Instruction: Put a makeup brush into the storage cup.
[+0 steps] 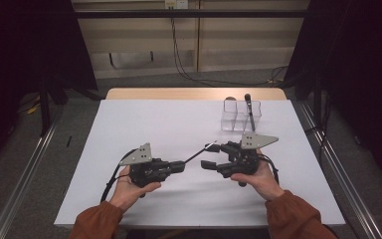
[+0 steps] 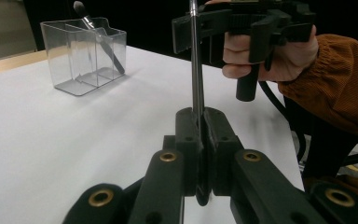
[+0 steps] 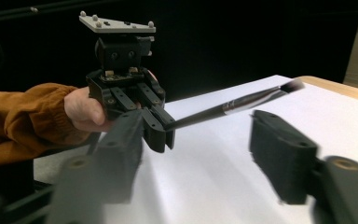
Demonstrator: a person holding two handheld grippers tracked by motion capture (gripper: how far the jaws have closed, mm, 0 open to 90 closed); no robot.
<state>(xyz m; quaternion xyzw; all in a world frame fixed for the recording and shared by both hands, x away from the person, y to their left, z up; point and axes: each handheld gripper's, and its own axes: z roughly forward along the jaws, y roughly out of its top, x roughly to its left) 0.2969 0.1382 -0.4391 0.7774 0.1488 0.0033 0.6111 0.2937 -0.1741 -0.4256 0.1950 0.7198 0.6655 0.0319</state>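
Observation:
A slim black makeup brush (image 1: 199,153) with a silver ferrule is clamped at its handle end by my left gripper (image 1: 181,166), which is shut on it. In the left gripper view the brush (image 2: 195,60) rises straight from the closed jaws of my left gripper (image 2: 201,126) toward the other hand. My right gripper (image 1: 211,156) faces it, open, and its jaws stand on either side of the brush tip without touching. In the right gripper view the brush (image 3: 233,105) passes above the gap of the right gripper (image 3: 200,140), bristles to the right, held by the left gripper (image 3: 161,128).
A clear divided organizer (image 1: 238,115) stands at the back right of the white table (image 1: 154,119), with a second dark brush (image 1: 249,110) leaning in it. The left gripper view shows the organizer (image 2: 81,56) at upper left. Dark curtains flank the table.

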